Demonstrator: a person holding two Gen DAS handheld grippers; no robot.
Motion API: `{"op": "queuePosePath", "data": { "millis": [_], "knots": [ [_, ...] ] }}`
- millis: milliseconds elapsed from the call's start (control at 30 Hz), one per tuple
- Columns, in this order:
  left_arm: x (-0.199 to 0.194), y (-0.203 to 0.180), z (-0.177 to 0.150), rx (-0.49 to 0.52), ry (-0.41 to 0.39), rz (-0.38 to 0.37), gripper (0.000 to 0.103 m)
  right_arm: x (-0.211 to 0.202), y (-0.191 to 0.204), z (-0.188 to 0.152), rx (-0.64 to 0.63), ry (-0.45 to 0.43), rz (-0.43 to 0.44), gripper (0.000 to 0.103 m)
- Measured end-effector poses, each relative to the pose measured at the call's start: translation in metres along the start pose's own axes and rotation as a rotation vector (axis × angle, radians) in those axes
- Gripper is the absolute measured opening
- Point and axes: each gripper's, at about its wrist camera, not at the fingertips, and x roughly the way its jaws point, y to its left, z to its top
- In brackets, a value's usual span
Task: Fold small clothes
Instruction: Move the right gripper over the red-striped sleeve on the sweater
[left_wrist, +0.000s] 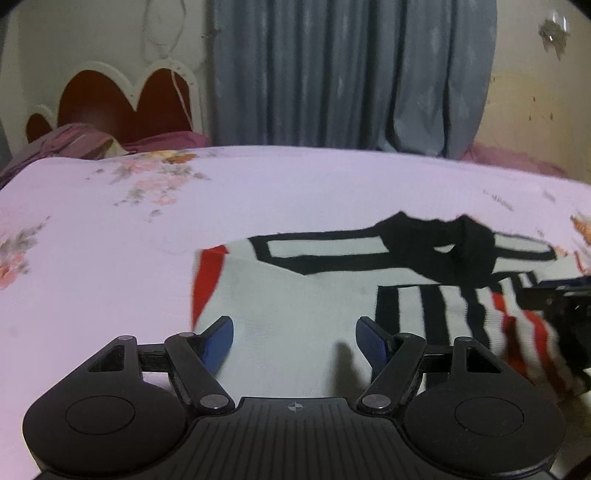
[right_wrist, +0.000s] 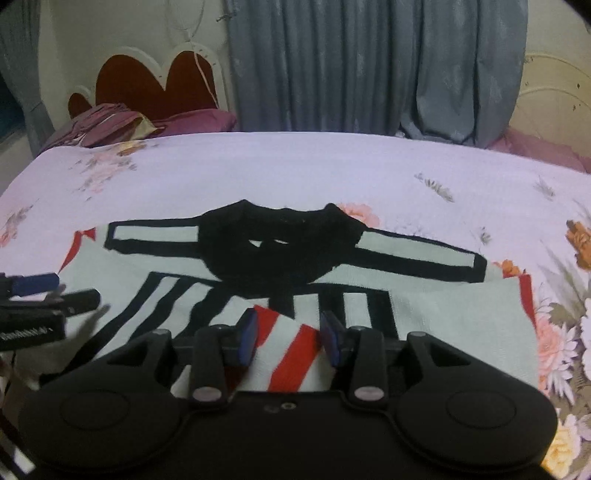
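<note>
Left wrist view, lower centre: the left gripper (left_wrist: 294, 341) stands with its jaws wide apart and nothing between them, poised over the plain white panel of the small sweater (left_wrist: 295, 314). The sweater lies flat on the floral bedsheet (left_wrist: 110, 258), filling the middle and right of the frame, its black collar (left_wrist: 454, 247) toward the far side. At the right edge the right gripper (left_wrist: 554, 299) shows only in part.

Right wrist view, left edge: the tips of the left gripper (right_wrist: 40, 291) enter over the sweater (right_wrist: 443, 317). Lower centre: the right gripper (right_wrist: 288, 334) has its jaws partly apart, with a red-and-white striped fold (right_wrist: 291, 350) of the sweater between the blue pads; whether the pads press on the cloth cannot be told.

Progress, as a judgement: the fold is at an intermediate stage. Striped cloth appears already turned in over the body, and both side edges look folded inward, while the collar (right_wrist: 280, 240) and shoulder bands remain fully exposed. A final fold, lower part toward collar, seemingly remains.

Appearance: knit, white ground, black bars and outlines, red stripes and red side trim.
</note>
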Motion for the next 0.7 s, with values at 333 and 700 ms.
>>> {"op": "queuePosePath", "data": {
  "millis": [333,700],
  "knots": [
    [-0.001,0.000,-0.025,0.015,0.051,0.022,0.072,0.013,0.008,-0.016,-0.055,0.063,-0.037,0.037],
    [-0.022,0.001,-0.049,0.033,0.070,0.026,0.072,-0.010,-0.003,-0.037,-0.058,0.082,-0.048,0.037]
  ]
}}
